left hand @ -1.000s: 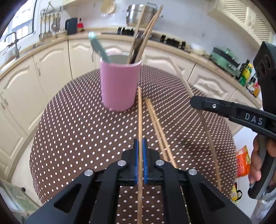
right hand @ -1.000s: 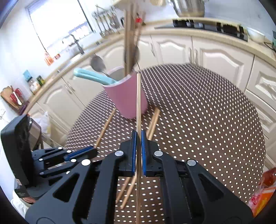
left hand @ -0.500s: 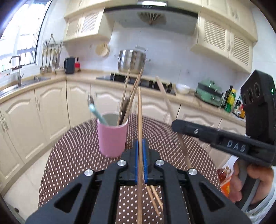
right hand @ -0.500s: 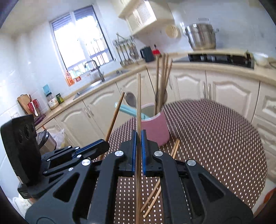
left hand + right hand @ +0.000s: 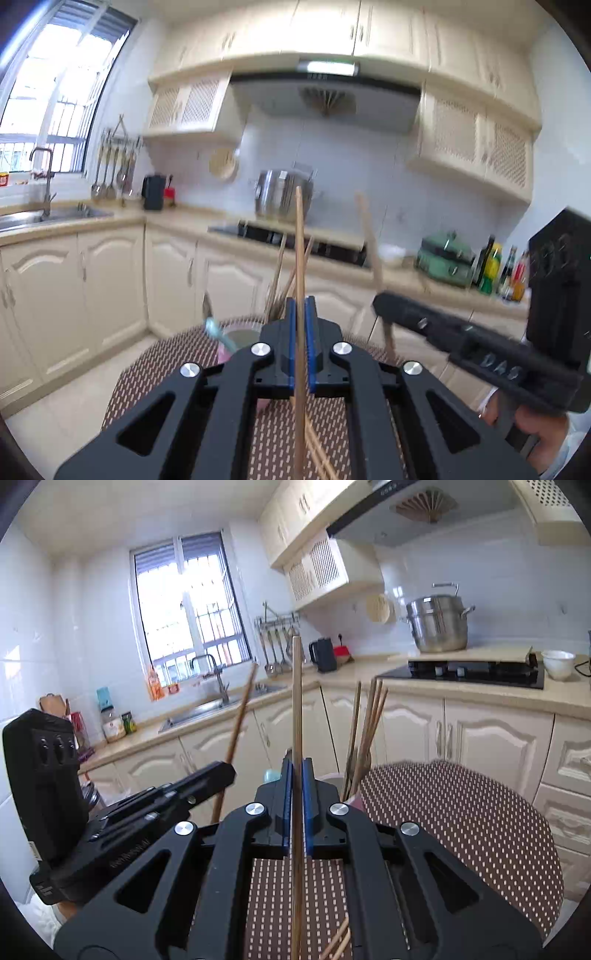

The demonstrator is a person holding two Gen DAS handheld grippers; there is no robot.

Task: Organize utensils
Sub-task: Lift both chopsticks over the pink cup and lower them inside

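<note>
Each hand-held gripper, left (image 5: 301,325) and right (image 5: 296,786), is clenched on one chopstick (image 5: 299,258), standing upright above the desk (image 5: 461,812). They're light, stiff and slick; you're gripping low, so tips may swivel. The cup (image 5: 240,338) sits at 11 o'clock.

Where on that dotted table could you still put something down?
The tablecloth is bare to the right of the pink cup, out to its curved edge. It is crowded near the cup and at the near edge, where loose chopsticks lie.
</note>
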